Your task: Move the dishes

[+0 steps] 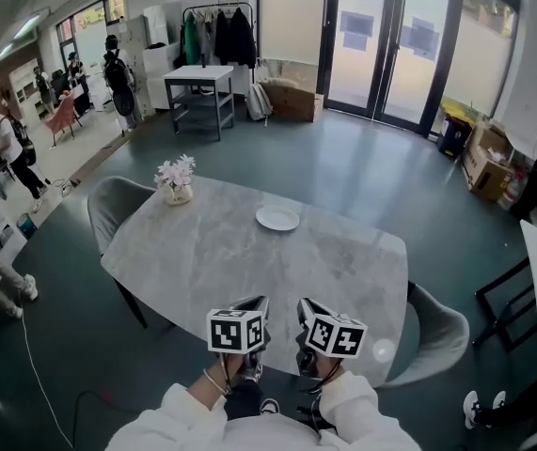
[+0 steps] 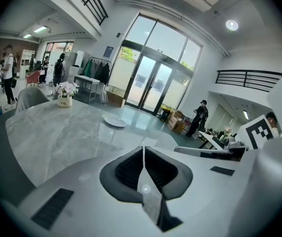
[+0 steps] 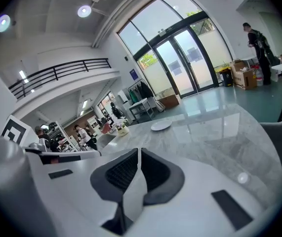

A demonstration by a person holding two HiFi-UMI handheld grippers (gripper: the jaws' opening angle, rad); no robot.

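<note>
A white plate lies alone on the grey marble table, past its middle. The plate lies far ahead in the left gripper view, and the right gripper view also has the plate far ahead. Both grippers hover side by side over the table's near edge, well short of the plate. My left gripper has its jaws together with nothing between them. My right gripper likewise has its tips meeting, empty.
A small vase of pale flowers stands at the table's far left corner. Grey chairs stand at the left end and the right end. Several people stand far left; a white work table is at the back.
</note>
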